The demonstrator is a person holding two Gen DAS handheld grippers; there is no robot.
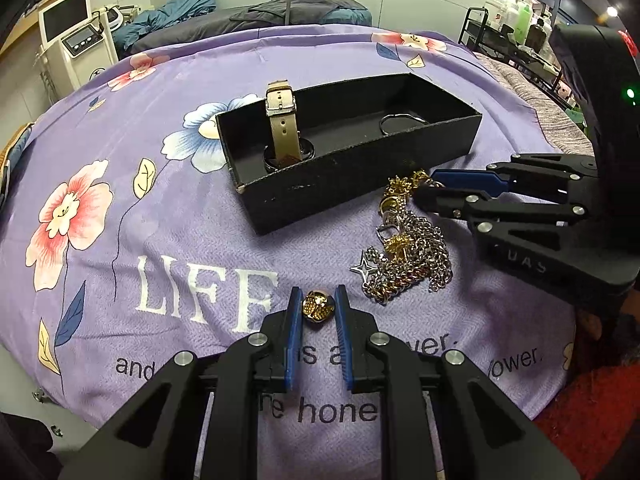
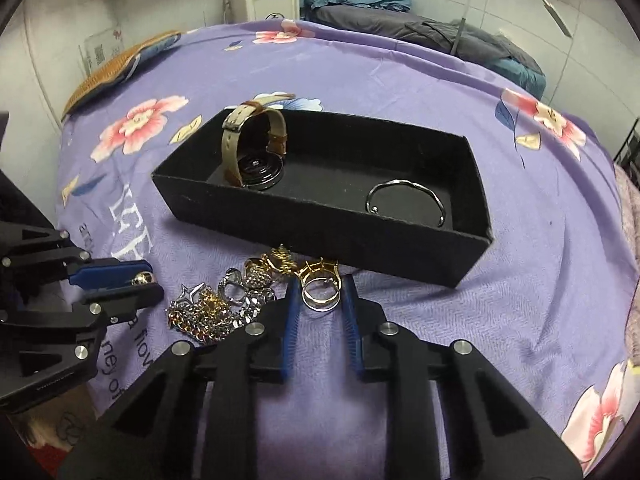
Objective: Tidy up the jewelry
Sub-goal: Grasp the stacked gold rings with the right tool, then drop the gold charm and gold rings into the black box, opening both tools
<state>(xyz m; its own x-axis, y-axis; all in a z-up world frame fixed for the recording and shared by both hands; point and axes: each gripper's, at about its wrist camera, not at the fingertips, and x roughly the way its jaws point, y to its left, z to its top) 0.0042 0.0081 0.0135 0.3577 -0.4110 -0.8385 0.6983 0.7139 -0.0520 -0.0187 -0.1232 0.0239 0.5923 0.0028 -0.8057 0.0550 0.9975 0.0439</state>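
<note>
Here, left gripper [image 1: 318, 307] tilted down, pinching gold ring [image 1: 318, 306]

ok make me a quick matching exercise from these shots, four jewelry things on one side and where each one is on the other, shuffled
Things:
1. watch
2. silver bangle
3. round gold piece
4. heap of chains

Places:
A. on the purple sheet, in front of the black box
B. between the blue pads of the left gripper
C. flat on the box floor, at its right end in the right wrist view
D. standing in the box at the opposite end, strap looped upward

Pairs: 1-D, 2-C, 3-B, 4-A
</note>
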